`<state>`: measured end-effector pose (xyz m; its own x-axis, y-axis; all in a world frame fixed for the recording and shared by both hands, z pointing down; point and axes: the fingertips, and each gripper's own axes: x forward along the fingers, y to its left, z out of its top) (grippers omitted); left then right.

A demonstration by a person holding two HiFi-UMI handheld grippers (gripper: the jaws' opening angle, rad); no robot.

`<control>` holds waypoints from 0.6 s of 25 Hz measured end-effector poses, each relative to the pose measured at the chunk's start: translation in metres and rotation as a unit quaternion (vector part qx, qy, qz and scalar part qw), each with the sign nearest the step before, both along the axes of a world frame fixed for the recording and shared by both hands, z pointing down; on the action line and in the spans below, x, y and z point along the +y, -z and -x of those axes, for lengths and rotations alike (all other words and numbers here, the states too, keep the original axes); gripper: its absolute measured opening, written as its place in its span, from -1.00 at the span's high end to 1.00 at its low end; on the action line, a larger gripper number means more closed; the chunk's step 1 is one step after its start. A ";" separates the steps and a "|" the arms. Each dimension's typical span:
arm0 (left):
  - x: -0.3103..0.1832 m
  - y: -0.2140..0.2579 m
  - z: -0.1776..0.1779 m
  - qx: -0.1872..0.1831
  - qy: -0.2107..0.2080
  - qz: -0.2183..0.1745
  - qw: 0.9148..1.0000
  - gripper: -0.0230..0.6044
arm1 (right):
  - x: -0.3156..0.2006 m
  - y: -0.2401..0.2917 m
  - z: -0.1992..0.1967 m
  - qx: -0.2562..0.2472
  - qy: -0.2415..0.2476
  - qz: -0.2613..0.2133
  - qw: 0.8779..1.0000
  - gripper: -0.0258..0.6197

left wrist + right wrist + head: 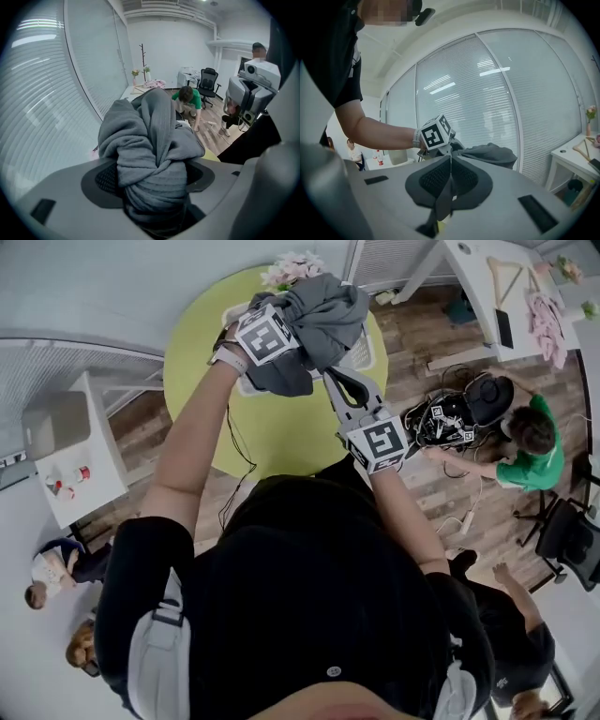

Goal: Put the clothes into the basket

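A grey garment (323, 310) hangs bunched over a white basket (368, 351) that stands on a round yellow-green rug (281, 432). My left gripper (295, 332) is shut on the thick wad of this garment (150, 140); the cloth fills the space between the jaws of the left gripper (154, 185) and hides the fingertips. My right gripper (336, 382) reaches up to the garment's lower edge. Seen from the right gripper (450, 164) itself, its pads meet, with a thin grey fold pinched between them. The rest of the garment (492, 153) drapes just beyond.
A person in green (536, 454) crouches on the wooden floor by a tangle of cables and gear (448, 420). A white desk (483, 282) stands at the upper right, a small white table (70, 479) at the left, and pink flowers (292, 268) behind the basket.
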<state>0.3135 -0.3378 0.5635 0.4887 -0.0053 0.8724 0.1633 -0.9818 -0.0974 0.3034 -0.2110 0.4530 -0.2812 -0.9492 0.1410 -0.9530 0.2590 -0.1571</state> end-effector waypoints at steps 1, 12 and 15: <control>0.000 -0.008 0.000 -0.005 -0.002 0.003 1.000 -0.18 | 0.000 -0.002 -0.003 -0.001 -0.003 0.001 1.000 0.84; -0.003 -0.090 0.010 -0.045 -0.021 0.021 0.999 -0.20 | -0.005 -0.029 -0.010 -0.009 -0.009 0.030 0.999 0.84; -0.001 -0.109 0.012 -0.053 -0.026 0.030 0.998 -0.20 | -0.005 -0.035 -0.009 -0.012 -0.006 0.039 0.999 0.84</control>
<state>0.3011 -0.3389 0.6728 0.3917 0.0713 0.9173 0.2213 -0.9750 -0.0187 0.3120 -0.2158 0.4881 -0.2747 -0.9389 0.2076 -0.9516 0.2346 -0.1984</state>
